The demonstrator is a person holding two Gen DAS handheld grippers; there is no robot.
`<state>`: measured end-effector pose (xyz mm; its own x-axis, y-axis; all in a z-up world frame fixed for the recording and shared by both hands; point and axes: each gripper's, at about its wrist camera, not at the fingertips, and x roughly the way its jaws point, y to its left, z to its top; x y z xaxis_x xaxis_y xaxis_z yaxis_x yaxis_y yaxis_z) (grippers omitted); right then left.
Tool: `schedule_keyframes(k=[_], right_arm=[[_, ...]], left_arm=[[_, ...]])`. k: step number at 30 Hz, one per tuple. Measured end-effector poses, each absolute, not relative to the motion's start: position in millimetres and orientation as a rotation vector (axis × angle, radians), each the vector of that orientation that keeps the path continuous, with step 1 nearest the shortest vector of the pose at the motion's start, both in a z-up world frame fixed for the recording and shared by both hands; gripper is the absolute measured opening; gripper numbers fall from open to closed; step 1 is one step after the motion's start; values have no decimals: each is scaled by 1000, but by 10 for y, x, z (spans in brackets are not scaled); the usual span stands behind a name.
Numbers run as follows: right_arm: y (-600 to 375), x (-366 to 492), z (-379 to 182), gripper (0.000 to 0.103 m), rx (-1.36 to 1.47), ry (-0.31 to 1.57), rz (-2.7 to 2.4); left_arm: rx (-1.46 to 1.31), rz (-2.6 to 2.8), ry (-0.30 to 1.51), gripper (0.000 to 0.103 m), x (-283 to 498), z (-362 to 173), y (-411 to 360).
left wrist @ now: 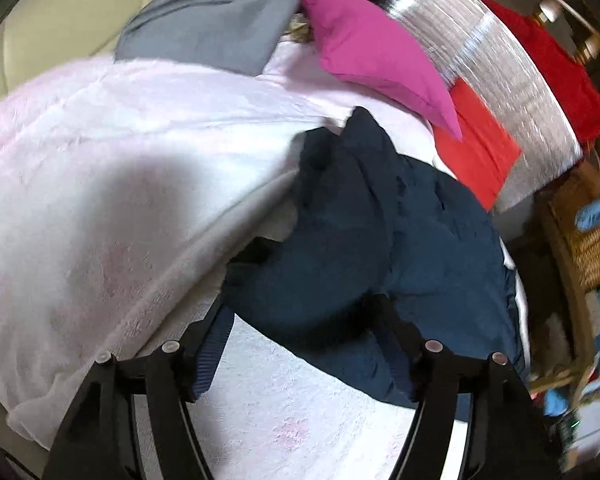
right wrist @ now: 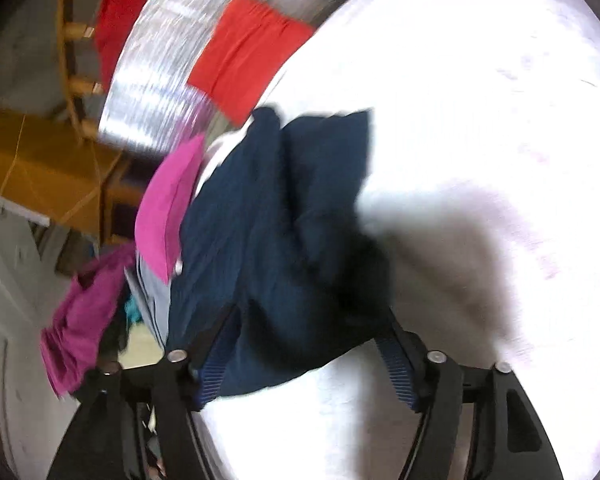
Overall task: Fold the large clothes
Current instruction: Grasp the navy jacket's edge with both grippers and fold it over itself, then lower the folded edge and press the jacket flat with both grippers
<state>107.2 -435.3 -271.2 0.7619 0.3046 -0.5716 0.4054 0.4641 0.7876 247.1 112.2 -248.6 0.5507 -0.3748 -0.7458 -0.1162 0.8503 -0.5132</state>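
A dark navy garment (left wrist: 360,240) lies bunched on a pale pink fluffy blanket (left wrist: 120,200). My left gripper (left wrist: 304,312) has its fingers spread wide around the garment's near edge, jaws open, the cloth lying between them. In the right wrist view the same navy garment (right wrist: 276,232) hangs bunched between the spread fingers of my right gripper (right wrist: 308,320), over the white-pink blanket (right wrist: 480,120). The fingertips of both grippers are hidden in the dark cloth, so the grip is unclear.
A magenta cloth (left wrist: 376,56), an orange-red cloth (left wrist: 476,148), a grey garment (left wrist: 212,20) and a silver foil surface (left wrist: 500,68) lie beyond. A red cloth (left wrist: 556,72) hangs on a wooden frame. A wicker basket (left wrist: 580,224) stands at right.
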Motion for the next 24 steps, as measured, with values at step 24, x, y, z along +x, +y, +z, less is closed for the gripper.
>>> schedule_keyframes(k=[24], right_arm=[[-4220, 1069, -2334, 62, 835, 738, -256]], left_arm=[[-276, -91, 931, 65, 2528, -2413, 756]])
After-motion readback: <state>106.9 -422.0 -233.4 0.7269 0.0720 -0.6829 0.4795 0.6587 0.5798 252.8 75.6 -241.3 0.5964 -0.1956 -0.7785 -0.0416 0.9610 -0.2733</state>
